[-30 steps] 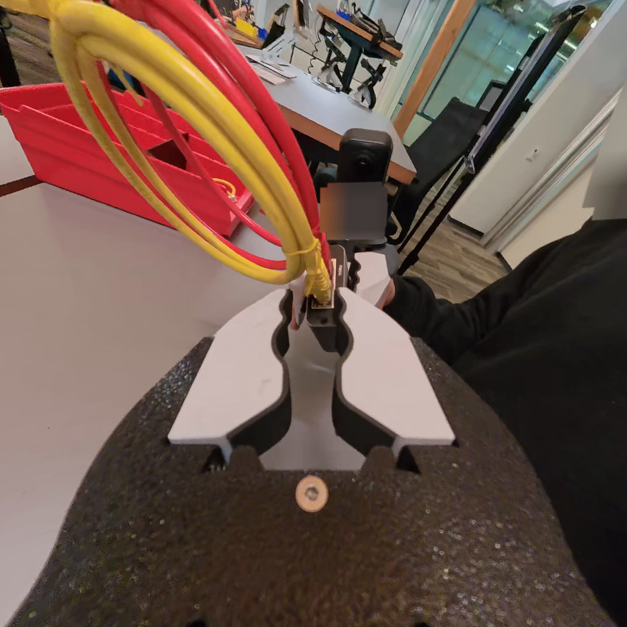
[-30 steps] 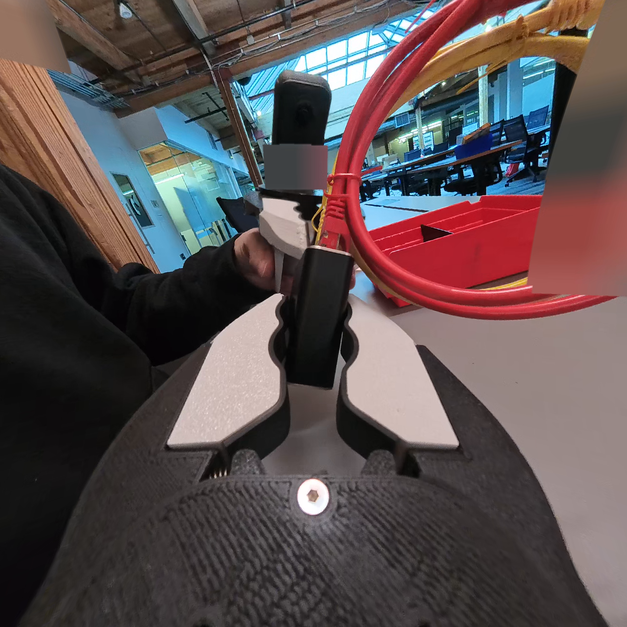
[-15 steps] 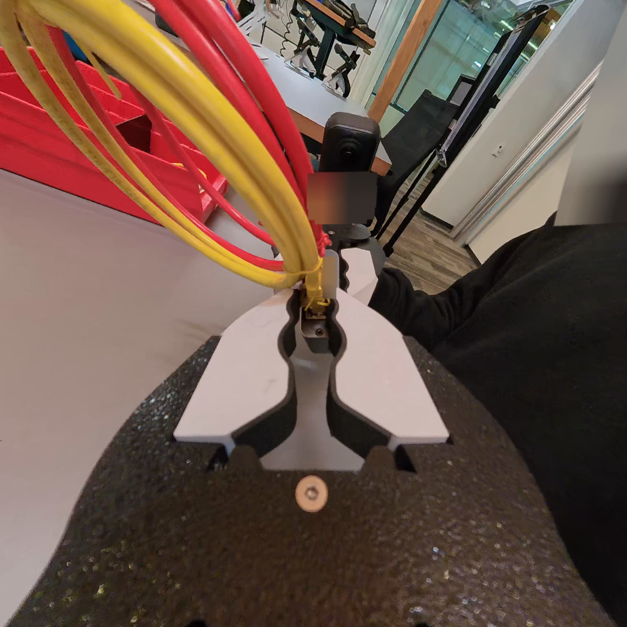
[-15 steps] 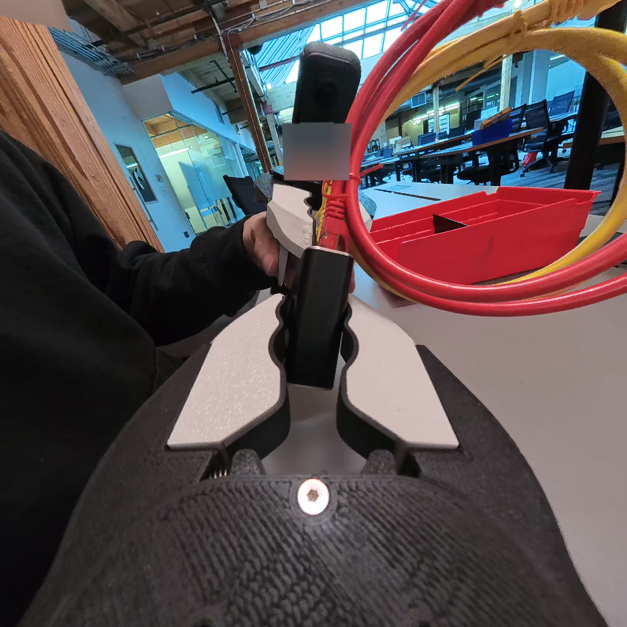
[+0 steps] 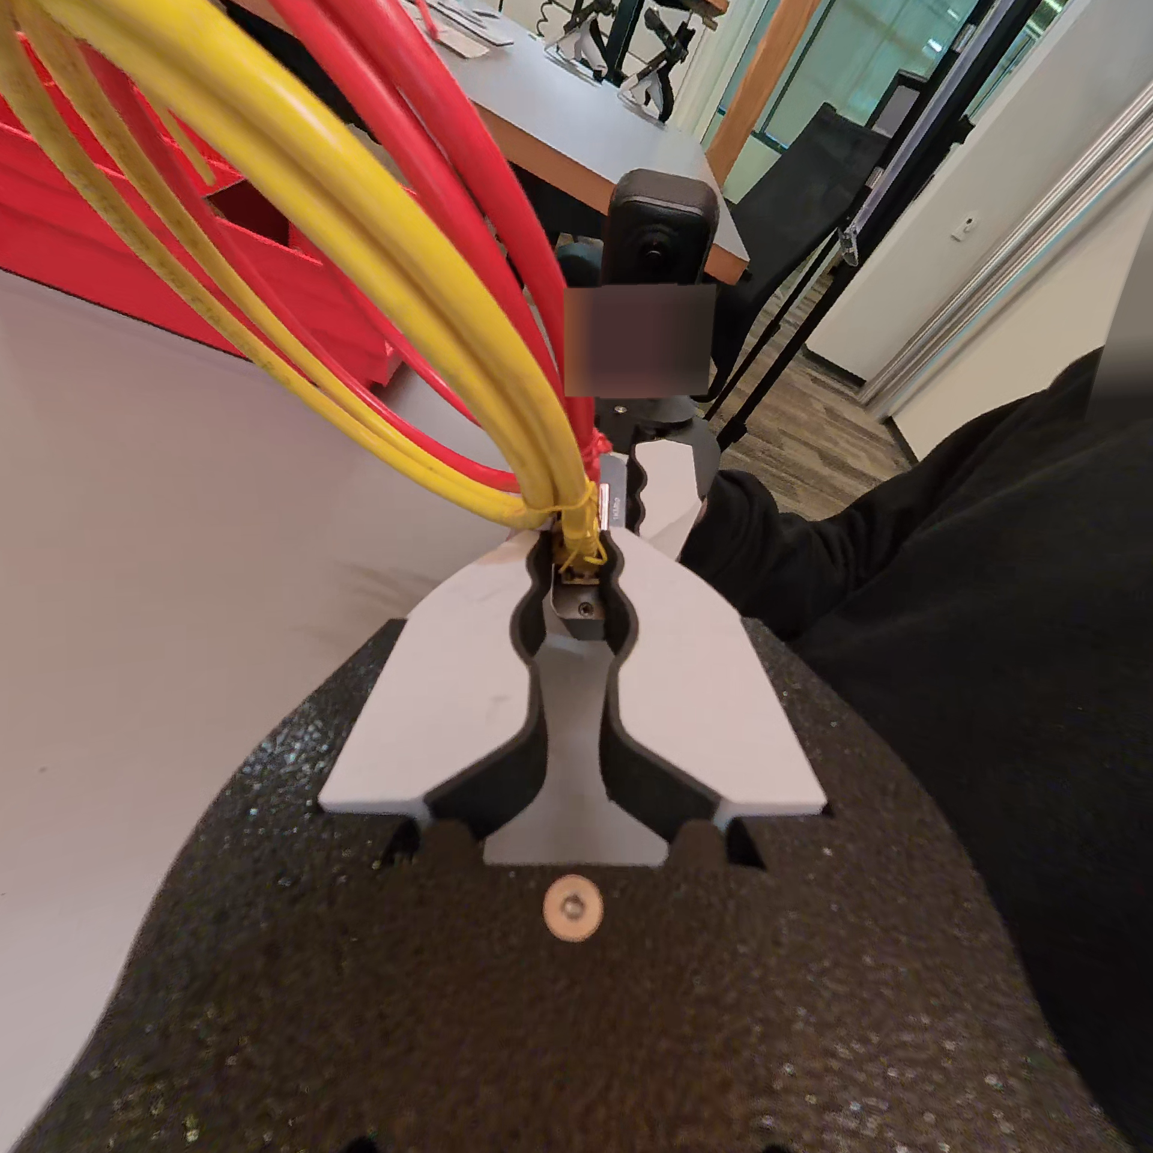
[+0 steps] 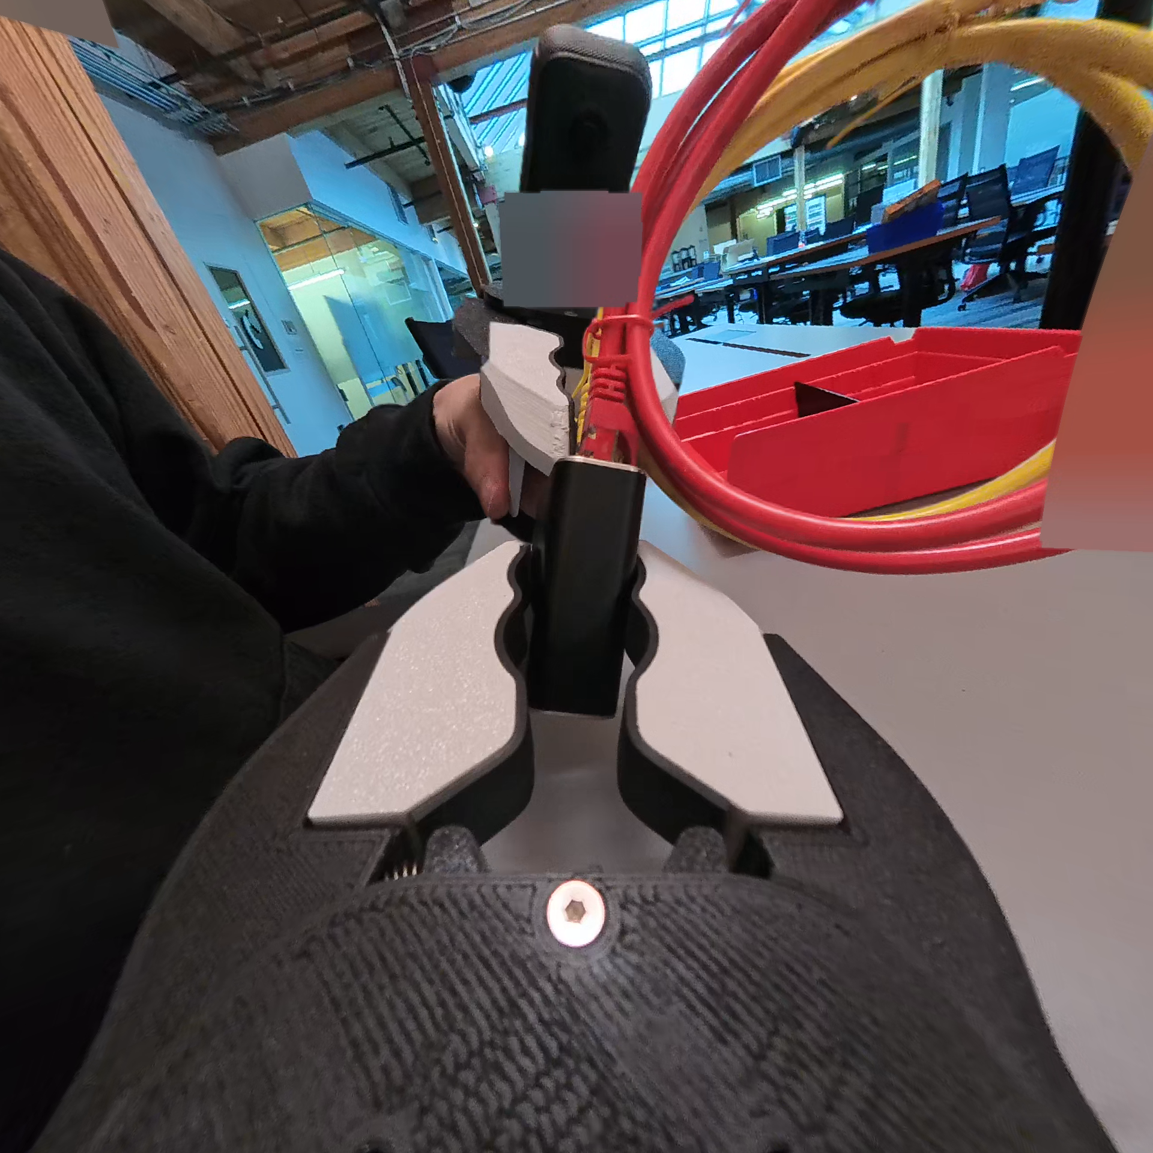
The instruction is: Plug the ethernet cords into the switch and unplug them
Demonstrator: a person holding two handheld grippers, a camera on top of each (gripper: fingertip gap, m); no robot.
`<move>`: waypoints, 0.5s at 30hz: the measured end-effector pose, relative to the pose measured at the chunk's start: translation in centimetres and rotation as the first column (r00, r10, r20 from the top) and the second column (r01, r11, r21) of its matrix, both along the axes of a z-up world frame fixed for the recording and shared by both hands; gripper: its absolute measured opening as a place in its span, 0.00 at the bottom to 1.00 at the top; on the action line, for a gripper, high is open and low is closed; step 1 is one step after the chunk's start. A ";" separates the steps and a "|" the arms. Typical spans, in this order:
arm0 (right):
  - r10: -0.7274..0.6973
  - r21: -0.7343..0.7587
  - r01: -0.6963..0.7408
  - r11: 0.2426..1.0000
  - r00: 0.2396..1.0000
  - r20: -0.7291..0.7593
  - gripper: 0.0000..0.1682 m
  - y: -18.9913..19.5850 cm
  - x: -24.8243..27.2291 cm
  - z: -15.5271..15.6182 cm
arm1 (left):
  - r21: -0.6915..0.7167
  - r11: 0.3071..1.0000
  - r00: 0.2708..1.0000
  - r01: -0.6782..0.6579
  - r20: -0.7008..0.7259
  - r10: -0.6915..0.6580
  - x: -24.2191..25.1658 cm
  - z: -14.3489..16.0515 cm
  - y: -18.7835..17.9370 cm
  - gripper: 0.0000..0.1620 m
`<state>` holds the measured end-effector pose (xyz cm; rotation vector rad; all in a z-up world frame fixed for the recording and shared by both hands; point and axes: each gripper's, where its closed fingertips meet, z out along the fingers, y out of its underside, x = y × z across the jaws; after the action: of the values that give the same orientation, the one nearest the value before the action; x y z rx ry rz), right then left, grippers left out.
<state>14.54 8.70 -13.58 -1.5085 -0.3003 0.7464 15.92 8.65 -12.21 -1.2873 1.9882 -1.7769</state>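
While both claws meet over the desk, the switch, a slim black box, stands on end at frame centre of the right wrist view, pinched between the fingers of the right claw, which is narrowed onto its sides. Red cord enters the switch's top end; its plug sits just above the metal rim, and the coil loops to the upper right of the frame. Yellow cord arcs across the top right. Left claw shows beyond the switch, upper centre, a hand behind it. In the left wrist view, the left claw is drawn narrow around the yellow plug, which sits at the port end of the switch; whether the plug is fully seated cannot be told. Yellow cord and red cord sweep to the upper left of the frame. Red bin rests on the desk at left; the right claw shows just beyond the plug. A black sleeve fills the right side.
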 end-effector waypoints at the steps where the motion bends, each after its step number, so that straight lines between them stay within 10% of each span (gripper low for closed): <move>1: -0.005 -0.003 0.005 1.000 1.000 0.001 0.17 0.0 0.0 0.0 | -0.003 1.000 1.000 -0.001 -0.003 0.001 0.0 0.0 0.0 0.09; 15: 0.007 -0.128 -0.015 0.992 0.998 -0.062 0.17 0.4 0.1 -1.4 | -0.239 0.970 0.999 -0.031 0.012 0.035 0.4 -1.3 0.6 0.08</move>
<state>14.65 9.15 -14.98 -1.6027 -0.2179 0.8328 16.32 9.27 -13.46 -1.3586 1.7753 -2.0546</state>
